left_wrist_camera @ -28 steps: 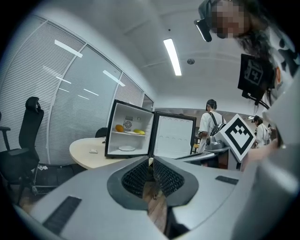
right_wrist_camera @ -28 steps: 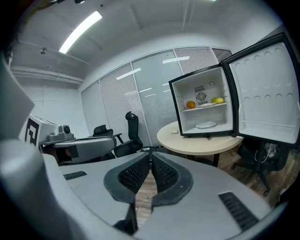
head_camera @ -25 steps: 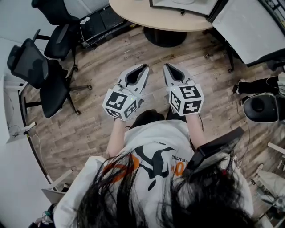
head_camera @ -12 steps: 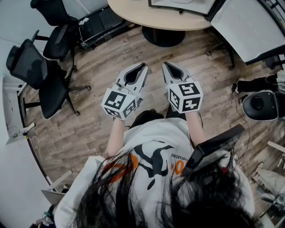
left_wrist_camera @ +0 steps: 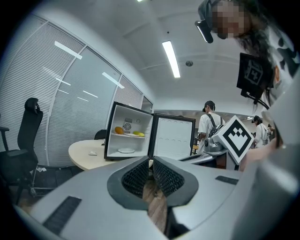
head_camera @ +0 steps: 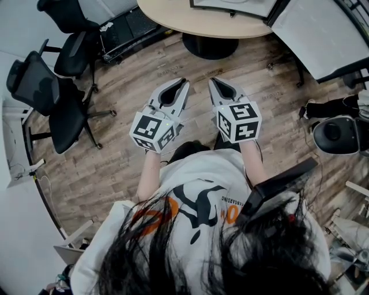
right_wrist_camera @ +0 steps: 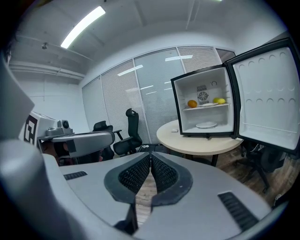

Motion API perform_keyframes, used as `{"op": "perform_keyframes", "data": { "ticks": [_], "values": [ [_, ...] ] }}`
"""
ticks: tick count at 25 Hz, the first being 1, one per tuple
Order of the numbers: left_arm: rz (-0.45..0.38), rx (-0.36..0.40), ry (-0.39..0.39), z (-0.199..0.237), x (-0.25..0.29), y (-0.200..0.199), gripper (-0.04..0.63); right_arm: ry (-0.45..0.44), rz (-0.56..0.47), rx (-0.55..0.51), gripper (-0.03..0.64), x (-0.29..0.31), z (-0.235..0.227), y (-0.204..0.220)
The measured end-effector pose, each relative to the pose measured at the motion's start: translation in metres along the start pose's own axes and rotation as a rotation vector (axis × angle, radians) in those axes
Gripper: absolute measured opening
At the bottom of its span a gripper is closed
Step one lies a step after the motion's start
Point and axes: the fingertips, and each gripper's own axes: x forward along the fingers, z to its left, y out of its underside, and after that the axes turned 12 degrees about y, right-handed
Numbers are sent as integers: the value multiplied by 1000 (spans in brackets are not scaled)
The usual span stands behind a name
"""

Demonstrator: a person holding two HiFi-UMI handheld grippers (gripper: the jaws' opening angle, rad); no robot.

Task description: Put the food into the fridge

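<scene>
A small open fridge (right_wrist_camera: 206, 112) stands on a round wooden table (right_wrist_camera: 201, 139). An orange (right_wrist_camera: 192, 103) and a yellow fruit (right_wrist_camera: 219, 101) lie on its shelf, and a white plate (right_wrist_camera: 206, 125) lies below. The left gripper view shows the same fridge (left_wrist_camera: 126, 133) with its door (left_wrist_camera: 172, 136) swung right. My left gripper (head_camera: 183, 82) and right gripper (head_camera: 213, 82) are held side by side over the wood floor, short of the table (head_camera: 173, 17). Both are shut with nothing between the pads, as the left gripper (left_wrist_camera: 152, 159) and right gripper (right_wrist_camera: 150, 156) views confirm.
Two black office chairs (head_camera: 52, 98) (head_camera: 75, 34) stand to the left on the floor. The table's dark pedestal (head_camera: 210, 46) is ahead. A black round stool or bin (head_camera: 337, 135) sits at the right. People (left_wrist_camera: 208, 124) stand behind the fridge door.
Both grippers have moved a little forward toward the table, still shut and side by side. Nothing else has shifted.
</scene>
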Motion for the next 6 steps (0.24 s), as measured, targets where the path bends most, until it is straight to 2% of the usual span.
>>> {"op": "perform_keyframes", "data": {
  "ticks": [6],
  "values": [
    [0, 4, 0, 2, 16, -1, 25, 1, 4, 0, 25, 7, -15, -1]
  ]
}}
